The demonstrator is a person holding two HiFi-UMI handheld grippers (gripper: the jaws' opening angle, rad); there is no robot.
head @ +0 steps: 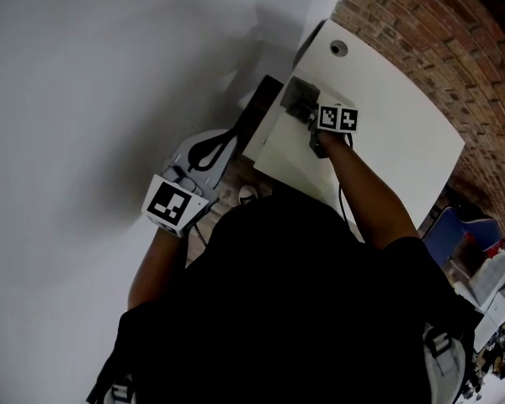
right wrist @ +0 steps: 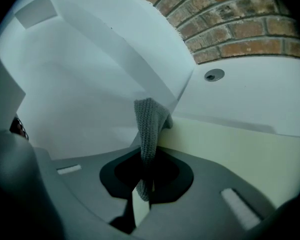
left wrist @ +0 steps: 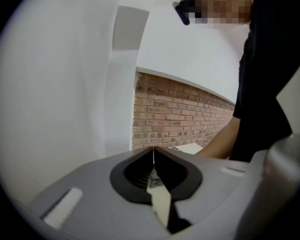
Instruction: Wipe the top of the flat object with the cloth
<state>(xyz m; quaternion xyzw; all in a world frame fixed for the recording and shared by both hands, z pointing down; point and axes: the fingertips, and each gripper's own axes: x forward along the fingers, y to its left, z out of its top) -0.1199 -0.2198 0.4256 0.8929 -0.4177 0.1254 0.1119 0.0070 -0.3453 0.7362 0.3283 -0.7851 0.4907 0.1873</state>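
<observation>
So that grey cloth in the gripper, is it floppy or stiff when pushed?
Probably floppy: the grey knitted cloth folds over just past the right gripper. It looks light, since a small pinch carries it. Its coarse knit would likely drag and bunch, not slide, on the pale flat object.

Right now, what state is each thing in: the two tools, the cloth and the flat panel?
Left tool, shut, empty.
Right tool, shut on the cloth.
Flat panel, lying flat on the white table.
Cloth, pinched, resting at the panel's corner.
</observation>
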